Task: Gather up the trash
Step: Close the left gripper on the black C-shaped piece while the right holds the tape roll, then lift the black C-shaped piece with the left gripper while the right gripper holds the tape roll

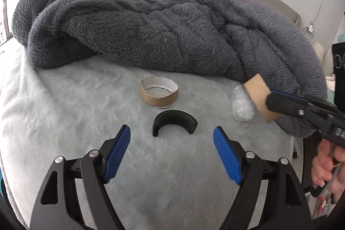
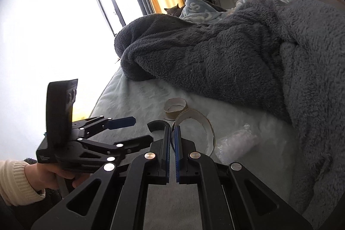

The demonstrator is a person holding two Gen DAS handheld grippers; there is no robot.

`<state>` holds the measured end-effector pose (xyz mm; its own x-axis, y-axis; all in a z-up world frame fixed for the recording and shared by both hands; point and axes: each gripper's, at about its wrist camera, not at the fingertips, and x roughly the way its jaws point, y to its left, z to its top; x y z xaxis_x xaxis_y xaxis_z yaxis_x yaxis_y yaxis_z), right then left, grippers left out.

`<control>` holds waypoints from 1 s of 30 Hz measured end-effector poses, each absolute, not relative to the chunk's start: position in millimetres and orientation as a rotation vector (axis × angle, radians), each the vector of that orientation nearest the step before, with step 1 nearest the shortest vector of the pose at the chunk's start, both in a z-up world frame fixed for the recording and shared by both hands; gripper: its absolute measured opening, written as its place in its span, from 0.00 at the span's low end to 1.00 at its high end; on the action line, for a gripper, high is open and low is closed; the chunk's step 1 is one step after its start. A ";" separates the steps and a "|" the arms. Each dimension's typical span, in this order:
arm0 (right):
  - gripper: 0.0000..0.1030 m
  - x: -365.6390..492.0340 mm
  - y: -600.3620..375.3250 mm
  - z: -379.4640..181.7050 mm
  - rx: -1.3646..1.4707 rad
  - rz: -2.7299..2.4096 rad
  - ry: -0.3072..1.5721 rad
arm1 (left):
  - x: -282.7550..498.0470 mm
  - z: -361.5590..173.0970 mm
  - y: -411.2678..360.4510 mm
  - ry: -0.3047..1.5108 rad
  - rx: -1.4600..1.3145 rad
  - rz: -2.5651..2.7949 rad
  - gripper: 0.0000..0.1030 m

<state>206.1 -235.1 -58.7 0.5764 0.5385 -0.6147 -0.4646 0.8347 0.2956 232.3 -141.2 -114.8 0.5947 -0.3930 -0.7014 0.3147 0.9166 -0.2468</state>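
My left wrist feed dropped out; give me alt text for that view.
The open left gripper points at a black curved plastic piece on the pale bed cover. Beyond it lie a cardboard tape ring and crumpled clear plastic; at right, the right gripper holds a cardboard ring.

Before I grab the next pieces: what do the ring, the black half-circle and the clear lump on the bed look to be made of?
Ring: cardboard, matte brown outside, white torn inner layer; probably a spent tape core.
Black half-circle: looks like rigid plastic or rubber, matte, ribbed edge; cannot tell which.
Clear lump: thin crinkled plastic film, glossy and see-through.
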 end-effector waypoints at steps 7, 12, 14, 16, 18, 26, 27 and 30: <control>0.04 197.1 -235.9 -54.2 0.116 0.569 0.742 | 243.3 -125.8 -154.5 0.876 -0.071 -0.391 0.65; 0.04 190.3 -237.6 -52.8 0.132 0.549 0.739 | 249.0 -129.2 -162.0 0.892 -0.077 -0.393 0.62; 0.04 186.5 -237.9 -52.6 0.132 0.535 0.739 | 250.4 -130.4 -163.0 0.893 -0.082 -0.391 0.60; 0.04 184.0 -239.2 -52.5 0.142 0.525 0.741 | 250.3 -131.1 -164.1 0.893 -0.086 -0.394 0.55; 0.04 180.2 -240.1 -51.9 0.151 0.514 0.740 | 250.7 -131.5 -166.3 0.894 -0.076 -0.392 0.48; 0.04 165.8 -236.2 -47.3 0.167 0.499 0.725 | 245.0 -132.0 -164.7 0.884 -0.026 -0.392 0.25; 0.04 163.4 -235.8 -46.1 0.170 0.498 0.721 | 244.4 -132.5 -163.6 0.885 -0.021 -0.387 0.23; 0.04 157.4 -238.9 -42.4 0.182 0.494 0.708 | 243.1 -131.7 -160.5 0.873 -0.021 -0.388 0.16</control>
<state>157.4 -238.9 -42.4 0.6507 0.4927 -0.5778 -0.3719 0.8702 0.3232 243.1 -160.5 -131.7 0.5774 -0.3396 -0.7425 0.3230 0.9302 -0.1743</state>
